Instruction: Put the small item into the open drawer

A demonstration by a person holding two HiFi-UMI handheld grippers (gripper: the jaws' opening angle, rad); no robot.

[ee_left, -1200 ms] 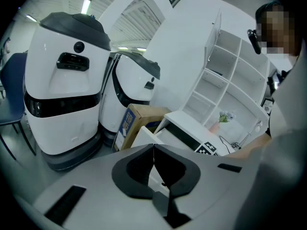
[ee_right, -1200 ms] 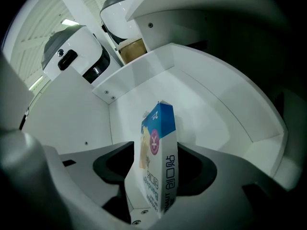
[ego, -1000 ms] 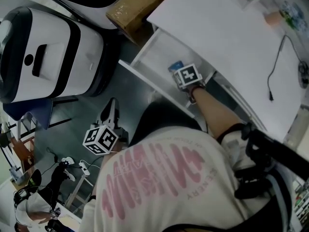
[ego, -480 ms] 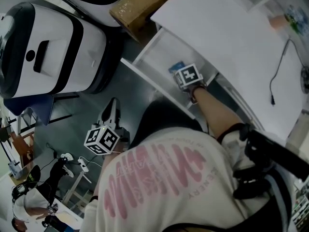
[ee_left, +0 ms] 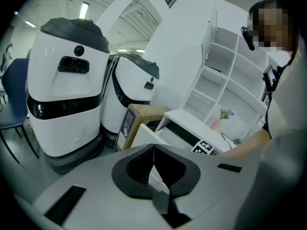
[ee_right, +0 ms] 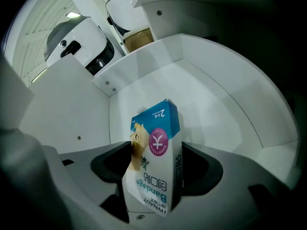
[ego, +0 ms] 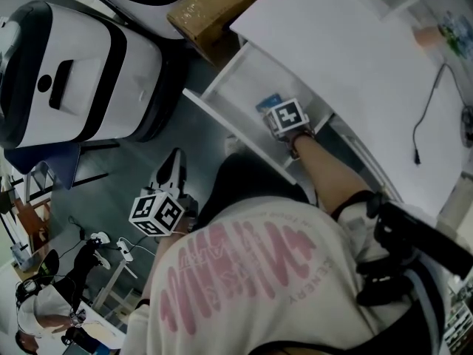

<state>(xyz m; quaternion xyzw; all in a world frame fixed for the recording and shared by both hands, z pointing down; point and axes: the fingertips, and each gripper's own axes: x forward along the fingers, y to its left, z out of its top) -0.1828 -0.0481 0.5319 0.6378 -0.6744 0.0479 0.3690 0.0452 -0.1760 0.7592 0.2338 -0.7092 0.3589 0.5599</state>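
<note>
Standing inside the open white drawer (ee_right: 144, 66), the small blue-and-white cardboard bandage box (ee_right: 152, 128) is tilted, with its printed face towards the right gripper view's camera. It sits between the two dark jaws of the right tongs (ee_right: 156, 150), which are spreading apart at this moment. Both pads lie close beside the box's sides, and no firm pinch shows. In the head view the right tongs' marker cube is over the drawer's inner part, with a bare forearm (ego: 332, 172) reaching to it from under the flat white bench (ego: 347, 58) top.

The left tongs (ee_left: 153, 150) are pressed together, tips meeting, with nothing between them. In the head view they hang low over the grey floor (ego: 133, 161), beside the person's body and well apart from the drawer. Beyond them stand two large white-and-black rounded machines (ee_left: 67, 85). A brown cardboard carton (ee_left: 139, 123) sits on the floor between the machines and the drawer unit.
</note>
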